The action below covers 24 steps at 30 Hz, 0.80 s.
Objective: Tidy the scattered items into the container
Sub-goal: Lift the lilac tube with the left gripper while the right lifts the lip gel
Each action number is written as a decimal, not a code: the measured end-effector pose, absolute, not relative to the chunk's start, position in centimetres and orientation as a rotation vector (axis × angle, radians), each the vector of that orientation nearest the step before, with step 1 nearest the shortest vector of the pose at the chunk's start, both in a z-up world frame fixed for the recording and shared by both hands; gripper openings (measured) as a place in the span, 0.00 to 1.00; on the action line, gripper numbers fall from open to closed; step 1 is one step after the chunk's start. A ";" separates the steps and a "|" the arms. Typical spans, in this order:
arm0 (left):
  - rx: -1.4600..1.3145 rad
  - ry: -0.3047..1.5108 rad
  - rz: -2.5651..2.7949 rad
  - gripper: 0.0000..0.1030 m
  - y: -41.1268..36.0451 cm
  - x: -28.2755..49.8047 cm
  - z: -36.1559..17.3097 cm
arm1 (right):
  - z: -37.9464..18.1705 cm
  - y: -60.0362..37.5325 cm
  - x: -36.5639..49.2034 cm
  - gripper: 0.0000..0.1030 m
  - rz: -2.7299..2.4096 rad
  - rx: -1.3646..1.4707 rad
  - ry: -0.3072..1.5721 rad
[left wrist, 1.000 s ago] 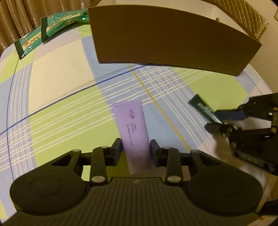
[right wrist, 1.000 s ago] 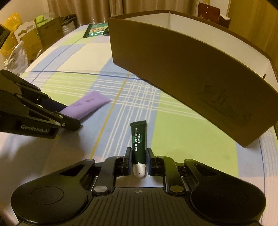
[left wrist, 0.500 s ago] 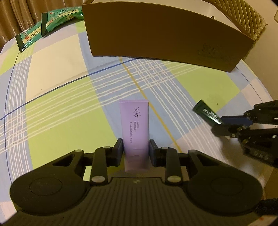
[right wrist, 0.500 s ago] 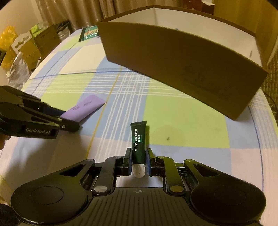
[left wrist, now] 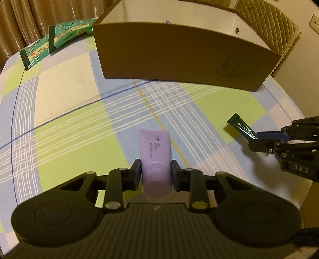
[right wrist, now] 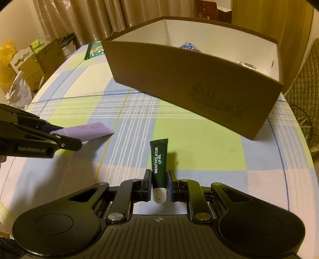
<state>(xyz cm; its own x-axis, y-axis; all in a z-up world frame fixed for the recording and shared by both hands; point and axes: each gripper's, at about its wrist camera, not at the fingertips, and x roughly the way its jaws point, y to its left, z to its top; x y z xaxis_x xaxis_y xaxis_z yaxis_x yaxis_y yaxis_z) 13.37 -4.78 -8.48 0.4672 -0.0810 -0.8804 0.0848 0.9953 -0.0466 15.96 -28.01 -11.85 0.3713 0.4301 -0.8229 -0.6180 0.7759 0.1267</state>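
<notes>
A: Curtains (left wrist: 39,18) are seen behind a checked surface (left wrist: 65,83) of green, blue and cream; bags (right wrist: 30,63) are stacked past its left edge.

B: What is held?

A: 1 purple tube (left wrist: 155,157) is pinched by the left hand-held gripper (left wrist: 155,175), cap end toward the camera. 1 green lip gel tube (right wrist: 159,161) is pinched by the right hand-held gripper (right wrist: 159,185), its white cap nearest the lens.

B: And the container?

A: An open brown box (right wrist: 199,79) stands ahead of both, well apart, with bare cloth between. 2 green packets (left wrist: 55,39) lie beside its far left corner.

B: Anything unclear?

A: Items inside the box are mostly hidden by its near wall. A quilted chair (left wrist: 267,24) is cut off at right.
</notes>
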 end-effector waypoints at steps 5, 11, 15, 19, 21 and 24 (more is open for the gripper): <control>0.003 1.065 -0.107 0.25 -4.6 13.1 -7.9 | -11.5 -28.3 16.1 0.12 0.675 -0.213 0.976; -0.014 1.046 -0.103 0.25 -4.2 12.8 -7.4 | -11.6 -28.2 16.2 0.12 0.681 -0.214 0.978; -0.019 1.031 -0.104 0.25 -4.1 12.7 -6.9 | -11.6 -28.0 16.2 0.12 0.690 -0.219 0.976; -0.019 1.027 -0.106 0.25 -4.1 12.7 -6.9 | -11.6 -28.0 16.1 0.12 0.691 -0.219 0.979; -0.019 1.022 -0.108 0.25 -4.1 12.7 -7.0 | -11.6 -28.1 16.1 0.12 0.689 -0.219 0.980; -0.039 1.015 -0.111 0.25 -4.0 12.6 -7.1 | -11.7 -28.2 16.1 0.12 0.684 -0.218 0.983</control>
<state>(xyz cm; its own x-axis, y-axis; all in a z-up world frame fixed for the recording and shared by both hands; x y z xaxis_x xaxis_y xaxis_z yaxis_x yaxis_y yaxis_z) 12.56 -3.97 -7.11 0.5225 -0.1104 -0.8455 0.0744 0.9937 -0.0837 16.12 -28.15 -11.67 0.3673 0.4323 -0.8235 -0.6218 0.7726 0.1282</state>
